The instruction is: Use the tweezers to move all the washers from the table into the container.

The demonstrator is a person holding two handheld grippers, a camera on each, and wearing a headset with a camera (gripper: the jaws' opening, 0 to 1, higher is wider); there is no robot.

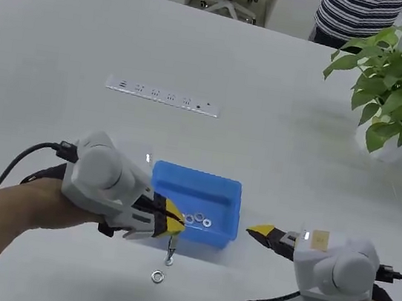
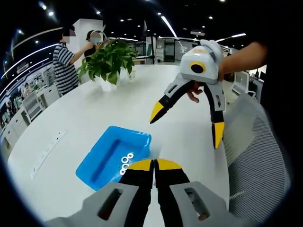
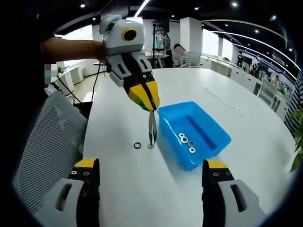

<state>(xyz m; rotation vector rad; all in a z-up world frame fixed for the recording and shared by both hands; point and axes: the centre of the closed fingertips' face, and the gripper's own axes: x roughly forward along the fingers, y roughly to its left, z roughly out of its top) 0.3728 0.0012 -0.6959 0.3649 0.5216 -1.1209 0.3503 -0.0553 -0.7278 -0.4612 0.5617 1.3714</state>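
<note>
The right gripper (image 1: pixel 237 274), nearest, holds nothing, its two jaws spread wide. The left gripper (image 1: pixel 174 223) pinches one pair of tweezers (image 1: pixel 170 249), tips down. One washer (image 1: pixel 158 276) lies on the table (image 1: pixel 278 131) just beside them. Four washers (image 3: pixel 183 140) sit in the blue container (image 1: pixel 197 176).

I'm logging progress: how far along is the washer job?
Done: several washers lie in the blue container. In hand: the left gripper, shut on the tweezers, points them down beside the container. Left: one washer on the table. The right gripper is open, idle.
</note>
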